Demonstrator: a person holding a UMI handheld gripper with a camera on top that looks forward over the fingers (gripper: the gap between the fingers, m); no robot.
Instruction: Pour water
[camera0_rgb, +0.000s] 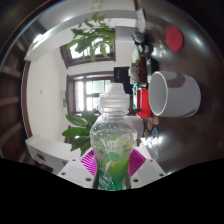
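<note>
Bottle (110, 148): your jaws hold it upright, pink pads (92, 161) pressing both sides.
Cap (113, 99): on; remove before pouring.
Mug (168, 94): beyond, likely target.

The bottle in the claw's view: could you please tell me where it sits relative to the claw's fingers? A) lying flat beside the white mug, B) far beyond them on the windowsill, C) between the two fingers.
C: the clear bottle stands upright between the claw's pink pads, with the white mug off behind it.
</note>
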